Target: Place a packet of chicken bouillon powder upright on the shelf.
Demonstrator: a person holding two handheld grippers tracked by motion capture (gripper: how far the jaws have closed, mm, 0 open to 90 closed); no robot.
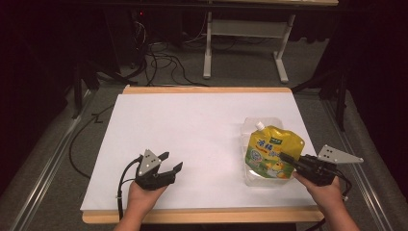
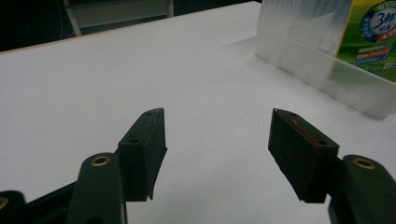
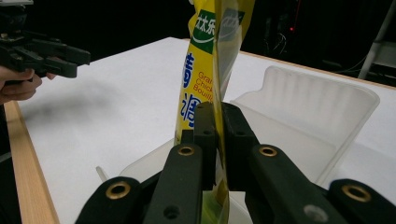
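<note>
The right tool (image 1: 285, 157) is clenching the near right edge of a yellow spouted pouch (image 1: 269, 151), its two black jaws pressing flat against the thin film from either side. In the right gripper view the pouch (image 3: 212, 60) is rising upright out of the grip, edge-on to the camera, with green and white print near its top and blue characters running down its yellow face. The pouch is sitting over a clear plastic tray (image 1: 250, 126) at the right side of the counter (image 1: 192, 120), toward the near edge; its white spout is pointing to the far side, and its lower part is hanging inside the tray. The tray's ribbed far wall (image 3: 322, 98) is standing just behind the pouch in the right gripper view. A person's right hand (image 1: 326, 191) is holding this tool from the near right corner, with the grey three-cornered plate sticking out to the right.

The left tool (image 1: 172, 162) is resting released at the near left of the counter, well apart from the pouch, its jaws standing wide with nothing between them. In the left gripper view bare white counter is lying between the jaws, and the tray wall (image 2: 299, 51) and a corner of the pouch (image 2: 373, 32) are showing far right. The left hand (image 1: 144, 195) is gripping its tool from below.
</note>
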